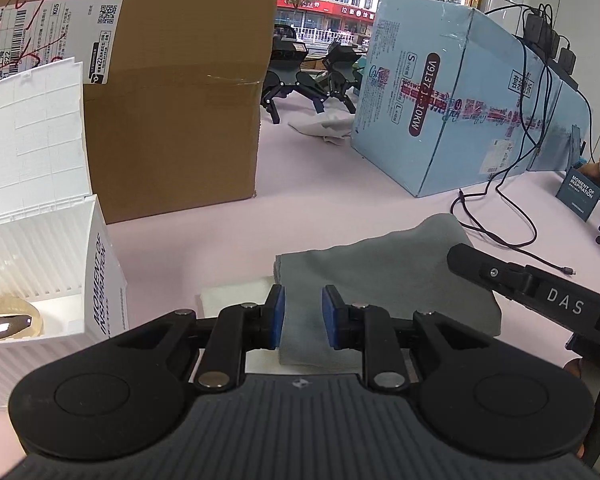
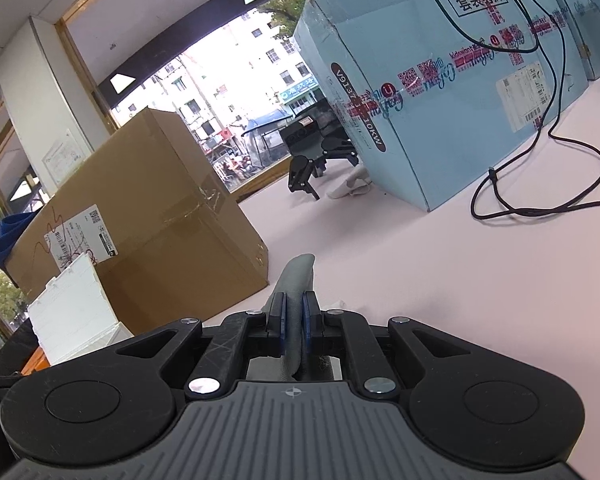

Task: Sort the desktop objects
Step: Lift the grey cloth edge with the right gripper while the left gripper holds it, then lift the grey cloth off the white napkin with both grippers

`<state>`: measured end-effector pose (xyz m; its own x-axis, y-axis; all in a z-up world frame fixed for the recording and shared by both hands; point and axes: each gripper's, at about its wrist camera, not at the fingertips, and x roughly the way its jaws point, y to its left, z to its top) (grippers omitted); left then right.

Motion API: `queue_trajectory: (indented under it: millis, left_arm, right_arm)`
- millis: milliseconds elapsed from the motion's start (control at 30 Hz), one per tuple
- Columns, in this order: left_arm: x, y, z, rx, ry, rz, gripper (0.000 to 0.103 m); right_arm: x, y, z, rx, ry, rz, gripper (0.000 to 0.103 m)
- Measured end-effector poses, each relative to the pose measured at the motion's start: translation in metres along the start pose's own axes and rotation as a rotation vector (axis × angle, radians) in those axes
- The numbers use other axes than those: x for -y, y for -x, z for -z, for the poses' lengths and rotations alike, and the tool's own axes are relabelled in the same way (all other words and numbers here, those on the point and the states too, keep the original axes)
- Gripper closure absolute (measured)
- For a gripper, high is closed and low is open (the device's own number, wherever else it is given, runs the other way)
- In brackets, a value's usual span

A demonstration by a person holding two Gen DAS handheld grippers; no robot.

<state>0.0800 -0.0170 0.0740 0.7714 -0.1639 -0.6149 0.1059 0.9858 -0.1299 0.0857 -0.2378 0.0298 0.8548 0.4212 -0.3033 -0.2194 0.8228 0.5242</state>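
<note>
— Pinching anything with your right gripper (image 2: 293,314)?

— Yes. Your blue pads (image 2: 309,312) are pressed onto a fold of the grey cloth (image 2: 296,276), which sticks up ahead of the fingertips.

— And your left gripper (image 1: 302,316)?

— Spread. Its pads (image 1: 277,312) stand apart with the cloth (image 1: 384,276) lying below and ahead of them on the pink table (image 1: 320,200). Your right gripper comes in from its right, over the cloth's far corner.

— Where is the white box (image 1: 96,264)?

— Left of your left gripper, lid up, with a round yellowish thing (image 1: 10,318) inside. Behind it stands the brown carton (image 1: 172,80); the blue carton (image 1: 440,92) is ahead on the right.
</note>
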Motion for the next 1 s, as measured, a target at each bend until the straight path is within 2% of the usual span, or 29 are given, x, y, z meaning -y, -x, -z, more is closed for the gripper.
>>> queue_trajectory:
  millis: [67, 333, 567, 633, 733, 767, 833, 900, 1000]
  left_arm:
    - [0.0, 0.003, 0.0, 0.005, 0.003, 0.011, 0.084]
    - [0.002, 0.01, -0.002, 0.017, -0.001, 0.026, 0.097]
    - [-0.003, 0.02, -0.006, 0.045, 0.012, 0.051, 0.101]
    - [-0.005, 0.019, -0.007, 0.036, 0.019, 0.066, 0.101]
    - [-0.009, 0.004, -0.005, -0.026, 0.036, 0.069, 0.1]
    - [-0.01, -0.002, -0.003, -0.052, 0.035, 0.072, 0.099]
    - [-0.01, -0.016, 0.0, -0.108, 0.026, 0.064, 0.087]
    - [-0.01, -0.027, 0.004, -0.126, 0.016, 0.038, 0.081]
    - [-0.012, -0.039, 0.009, -0.152, 0.014, 0.028, 0.053]
  right_arm:
    - [-0.002, 0.001, 0.0, 0.003, 0.009, -0.004, 0.095]
    - [-0.002, 0.005, -0.002, 0.017, 0.003, -0.031, 0.095]
    - [-0.003, 0.007, -0.003, 0.025, -0.001, -0.045, 0.095]
    - [-0.003, 0.007, -0.003, 0.019, 0.001, -0.041, 0.095]
    - [-0.002, 0.005, -0.002, 0.009, -0.002, -0.031, 0.095]
    - [-0.002, 0.004, -0.001, 0.008, -0.004, -0.029, 0.095]
    - [-0.001, 0.004, -0.001, 0.003, -0.007, -0.029, 0.095]
    - [-0.001, 0.004, -0.001, 0.001, -0.01, -0.029, 0.095]
    - [-0.001, 0.004, -0.001, -0.002, -0.009, -0.029, 0.095]
